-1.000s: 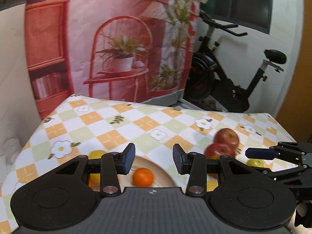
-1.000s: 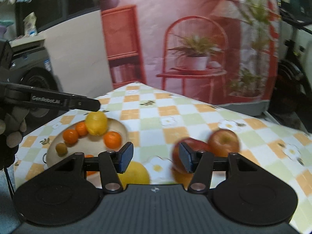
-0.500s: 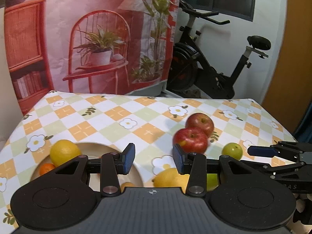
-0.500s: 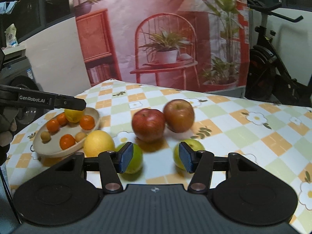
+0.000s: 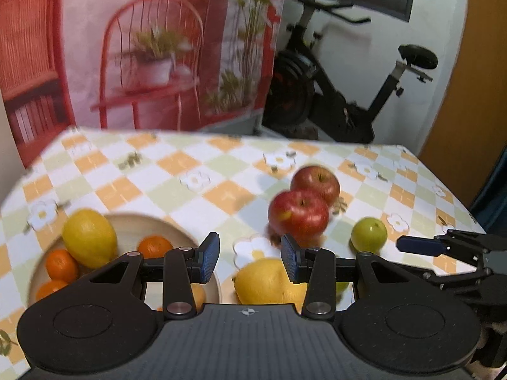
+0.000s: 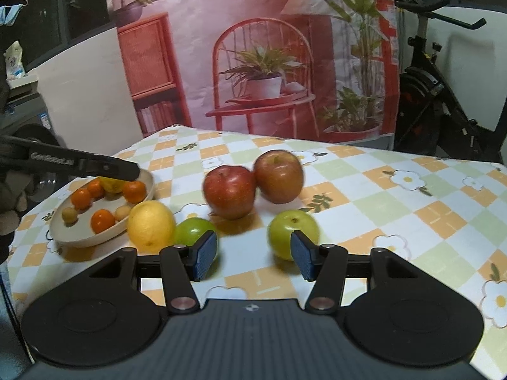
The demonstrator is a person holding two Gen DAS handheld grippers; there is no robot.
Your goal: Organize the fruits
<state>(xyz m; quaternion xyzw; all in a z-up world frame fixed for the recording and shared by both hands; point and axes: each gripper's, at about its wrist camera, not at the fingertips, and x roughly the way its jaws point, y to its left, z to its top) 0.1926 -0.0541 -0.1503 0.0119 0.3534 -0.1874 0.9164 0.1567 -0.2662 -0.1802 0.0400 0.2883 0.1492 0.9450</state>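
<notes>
Two red apples sit touching mid-table. In front lie two green apples and a yellow lemon. A beige bowl at left holds several oranges, small fruits and a lemon. My right gripper is open and empty, hovering before the green apples. My left gripper is open and empty, above the table lemon and the bowl's rim. The red apples also show there.
The table has a checked floral cloth. The left gripper's arm reaches over the bowl. The right gripper's finger shows at right. A printed backdrop and an exercise bike stand behind the table.
Both cameras have swung right, from the bowl to the loose fruit, and settled. Both grippers stay open. No fruit has moved.
</notes>
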